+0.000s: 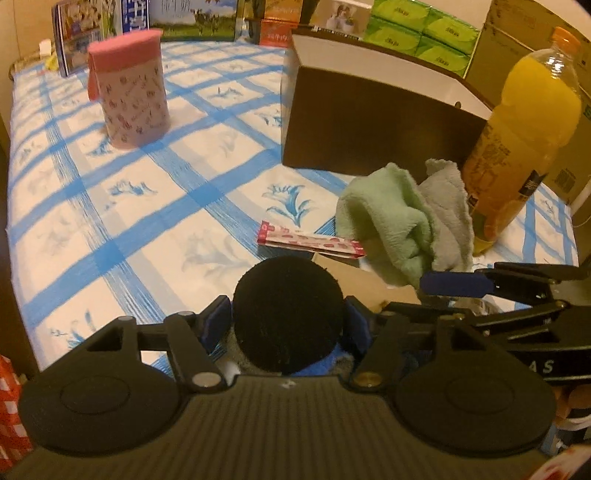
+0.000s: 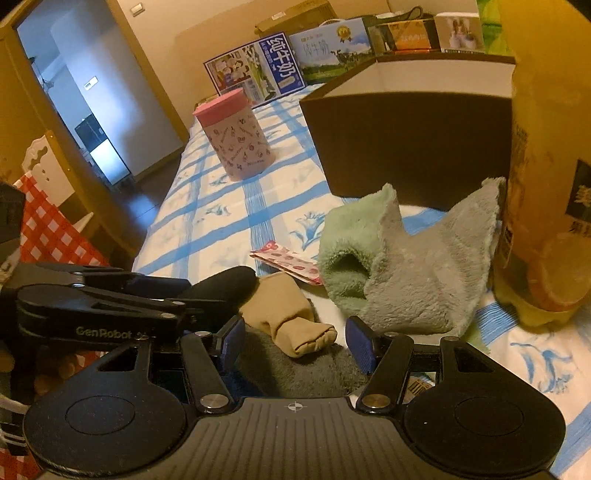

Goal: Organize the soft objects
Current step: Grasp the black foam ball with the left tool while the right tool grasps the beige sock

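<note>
**Soft things gathered at the near edge, one jaw set free, the other unclear**

On the table (image 1: 147,221) with its blue-checked cloth, a pink tin (image 1: 129,92) with a pink lid stands upright toward the far left corner, well apart from everything else. Printed cartons (image 1: 192,18) line the far edge behind it.

At the middle of the near edge, the left gripper (image 1: 286,321) is tipped downward with a round black soft ball (image 1: 288,295) sitting between its blue pads. The jaws stand wide. The pads lie right against the ball's sides, and I cannot tell whether they press on it or merely flank it.

Just beyond the ball lies a flat pink printed packet (image 1: 310,242). Its right end reaches the green-and-grey towel (image 1: 399,221), which is crumpled in a heap toward the near right corner. A tan sock (image 2: 288,314) lies beside the ball on the near side of the packet, with its toe resting on a dark grey cloth (image 2: 295,373).

Behind the towel stands a dark brown box (image 1: 369,125), open at the top with pale inner walls. An orange juice bottle (image 1: 528,122) stands upright just right of the towel, and the towel's grey edge touches it.

The right gripper (image 2: 295,343) hovers at the near edge over the dark grey cloth, its jaws apart. The sock's toe lies between the pads, and neither pad touches it
</note>
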Tool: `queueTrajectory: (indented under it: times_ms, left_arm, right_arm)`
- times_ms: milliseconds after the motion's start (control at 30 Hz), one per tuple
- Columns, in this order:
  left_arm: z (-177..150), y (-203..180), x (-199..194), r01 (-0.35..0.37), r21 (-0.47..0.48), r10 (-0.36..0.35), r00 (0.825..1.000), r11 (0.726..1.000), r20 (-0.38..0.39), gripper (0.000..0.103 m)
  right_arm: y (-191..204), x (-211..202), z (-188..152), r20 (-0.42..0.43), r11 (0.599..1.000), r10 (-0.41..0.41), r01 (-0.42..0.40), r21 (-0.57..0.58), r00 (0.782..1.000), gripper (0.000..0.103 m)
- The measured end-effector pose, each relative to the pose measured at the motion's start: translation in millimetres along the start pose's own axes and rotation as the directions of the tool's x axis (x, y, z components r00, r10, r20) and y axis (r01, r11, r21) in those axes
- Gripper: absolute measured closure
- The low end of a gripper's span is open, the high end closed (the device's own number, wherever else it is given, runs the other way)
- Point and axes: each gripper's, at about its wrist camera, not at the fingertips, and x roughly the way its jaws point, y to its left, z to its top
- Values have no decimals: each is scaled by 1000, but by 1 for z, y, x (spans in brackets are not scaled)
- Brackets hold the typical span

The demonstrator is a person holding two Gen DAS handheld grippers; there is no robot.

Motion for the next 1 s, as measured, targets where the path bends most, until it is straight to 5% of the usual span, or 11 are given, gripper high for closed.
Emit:
queueTrajectory:
  times_ms: [233,600,867,1000]
  left_arm:
    - [0,13,4,36,-40,-36,999,999,17,46]
    - [0,38,-10,-37,-108,42,998,993,44,46]
    - [-3,29,-13,-36,-112,41,998,993,43,46]
    - [-3,23,-20,-37,-107,43,998,994,53,46]
  right_arm:
    - [0,10,2,-6,1000,17,-17,-22,1000,42]
    - [7,37,8,-30,998,31,-33,-61,999,42]
    - [23,35,4,-18,967,-12,7,-255,1000,82]
    - [25,25,3,3,968,-7,7,-249,1000,85]
